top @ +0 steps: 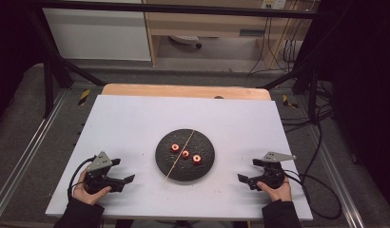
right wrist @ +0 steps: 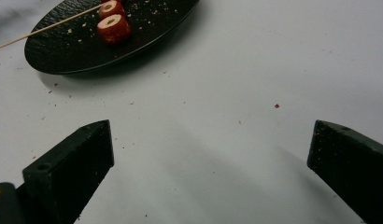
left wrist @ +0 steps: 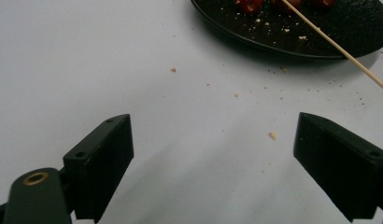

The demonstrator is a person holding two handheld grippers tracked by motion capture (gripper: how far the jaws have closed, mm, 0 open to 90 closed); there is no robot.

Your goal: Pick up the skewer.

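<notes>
both the left gripper point(top: 128, 171) and right gripper point(top: 247, 171) sat spread wide, empty, flanking the round black plate point(top: 207, 164); pinching the thin wooden skewer point(top: 180, 155) near its overhanging end seemed wisest before threading the red hollow fruit slices point(top: 185, 154).

Dim, grainy, dark corners, soft shadows

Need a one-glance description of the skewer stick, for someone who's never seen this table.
Find the round black plate in the middle of the white table. A thin pale wooden skewer lies diagonally across it, its near end poking past the rim. Unlike the three red ring-shaped pieces beside it, it is long and straight.
</notes>
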